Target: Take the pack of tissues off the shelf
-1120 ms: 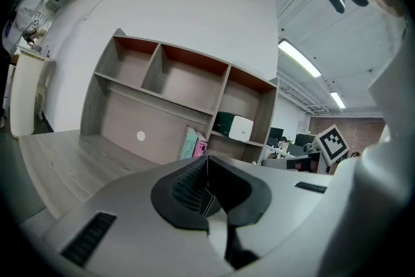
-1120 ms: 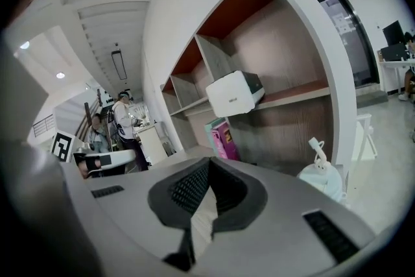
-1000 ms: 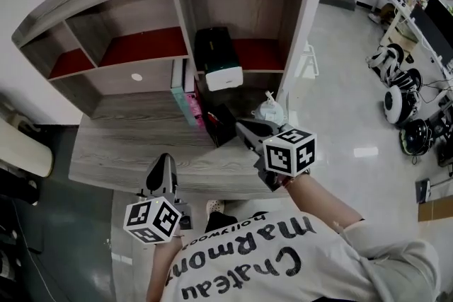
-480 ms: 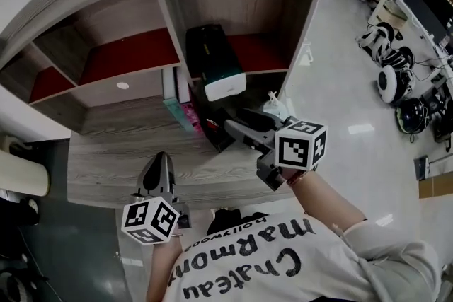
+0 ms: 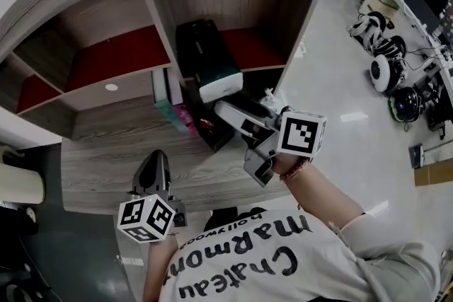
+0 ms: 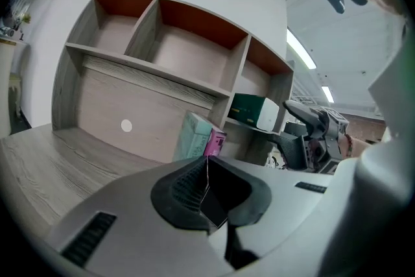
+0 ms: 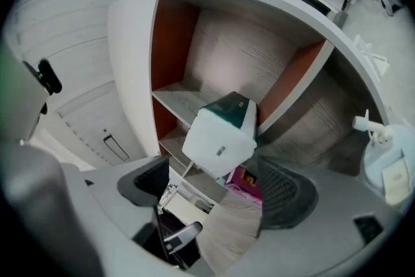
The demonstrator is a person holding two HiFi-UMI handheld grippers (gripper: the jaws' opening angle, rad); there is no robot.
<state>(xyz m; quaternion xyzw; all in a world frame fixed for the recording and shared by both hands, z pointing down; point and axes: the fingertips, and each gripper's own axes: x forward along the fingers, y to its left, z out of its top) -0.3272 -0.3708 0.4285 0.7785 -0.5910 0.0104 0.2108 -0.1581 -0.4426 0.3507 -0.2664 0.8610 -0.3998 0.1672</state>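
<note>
The pack of tissues (image 5: 209, 60), dark green with a white end, sticks out of the right-hand cubby of the wooden shelf (image 5: 159, 25). My right gripper (image 5: 235, 136) is just below and in front of its white end, and its jaws are opening. In the right gripper view the tissue pack (image 7: 220, 133) shows ahead of the right gripper (image 7: 217, 188), beyond the pads and not touched by them. My left gripper (image 5: 156, 167) hangs shut over the desk's front edge, empty. The left gripper view shows the left gripper (image 6: 206, 186) and the tissue pack (image 6: 256, 111) far off.
A teal and a pink box (image 5: 170, 106) stand upright under the shelf, next to a black object (image 5: 212, 132). A white bottle-like thing (image 5: 272, 104) stands at the desk's right end. The wooden desk (image 5: 106, 159) spreads left. Helmets and gear (image 5: 386, 71) lie on the floor at right.
My right gripper has risen toward the pack's white end and its jaws have spread from shut to wide. The left gripper has hardly moved.
</note>
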